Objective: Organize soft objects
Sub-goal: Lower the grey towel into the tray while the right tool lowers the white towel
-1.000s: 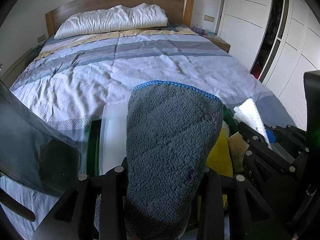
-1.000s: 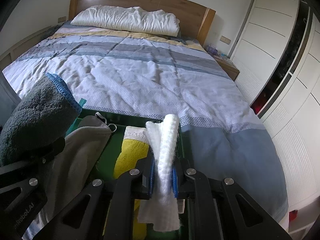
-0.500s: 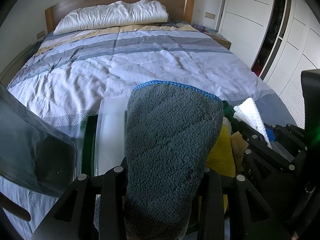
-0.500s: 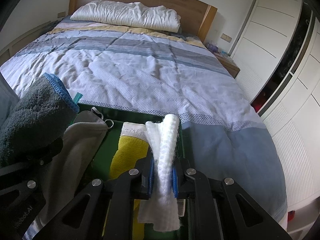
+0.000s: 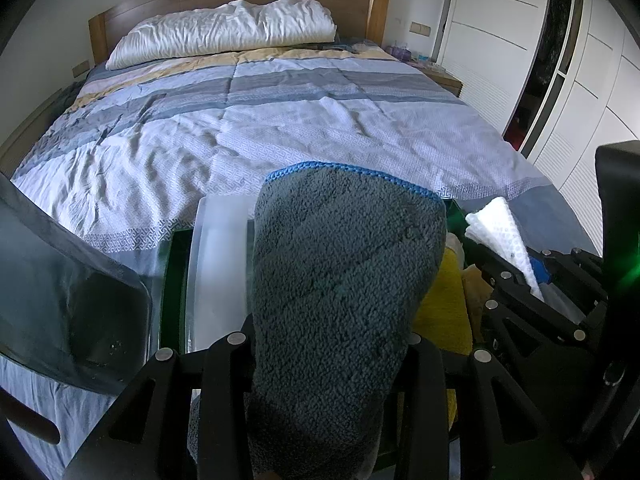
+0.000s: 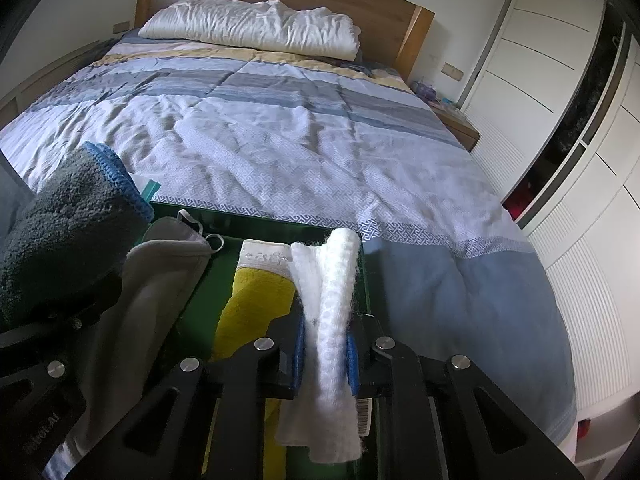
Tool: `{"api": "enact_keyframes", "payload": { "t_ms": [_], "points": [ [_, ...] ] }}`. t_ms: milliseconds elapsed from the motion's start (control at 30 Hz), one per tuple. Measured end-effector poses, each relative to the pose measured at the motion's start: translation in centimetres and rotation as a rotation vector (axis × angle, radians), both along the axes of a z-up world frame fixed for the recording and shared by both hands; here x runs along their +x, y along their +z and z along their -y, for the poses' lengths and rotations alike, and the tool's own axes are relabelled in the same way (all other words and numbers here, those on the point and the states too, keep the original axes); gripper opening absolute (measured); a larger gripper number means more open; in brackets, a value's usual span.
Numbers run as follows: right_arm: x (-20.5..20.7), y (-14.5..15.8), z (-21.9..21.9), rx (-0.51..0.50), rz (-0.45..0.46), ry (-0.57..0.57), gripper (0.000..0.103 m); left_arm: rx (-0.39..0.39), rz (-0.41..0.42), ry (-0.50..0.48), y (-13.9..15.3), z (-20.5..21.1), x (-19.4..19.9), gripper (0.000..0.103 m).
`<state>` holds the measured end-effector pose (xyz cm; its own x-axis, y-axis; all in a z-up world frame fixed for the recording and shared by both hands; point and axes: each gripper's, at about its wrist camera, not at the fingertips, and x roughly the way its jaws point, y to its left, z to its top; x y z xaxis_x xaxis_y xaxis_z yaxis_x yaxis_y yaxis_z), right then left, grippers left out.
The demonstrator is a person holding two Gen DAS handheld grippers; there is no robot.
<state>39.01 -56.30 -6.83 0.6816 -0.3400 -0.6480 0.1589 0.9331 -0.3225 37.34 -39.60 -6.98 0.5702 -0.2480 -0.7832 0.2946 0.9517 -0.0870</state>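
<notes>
My left gripper is shut on a thick dark grey fleece towel with a blue stitched edge, which stands up between the fingers. My right gripper is shut on a folded white waffle cloth, pinched between its blue pads. Both grippers hover over a green tray at the foot of the bed. In the tray lie a yellow cloth and a pale grey cloth with a loop. The left wrist view shows the right gripper to the right, with the white cloth in it.
The tray rests on a wide bed with a striped blue and white quilt, a white pillow and a wooden headboard. White wardrobe doors run along the right. A dark curved object sits at the left.
Both grips are the same. The views have shifted only slightly and the cloths stay where they were in the jaws.
</notes>
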Motion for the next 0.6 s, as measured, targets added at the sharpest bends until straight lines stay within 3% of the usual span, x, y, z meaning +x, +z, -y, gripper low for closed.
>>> {"api": "enact_keyframes", "payload": {
  "t_ms": [600],
  "points": [
    [0.15, -0.08, -0.07, -0.007, -0.005, 0.003, 0.016, 0.014, -0.008, -0.014, -0.08, 0.38, 0.05, 0.033]
  ]
}}
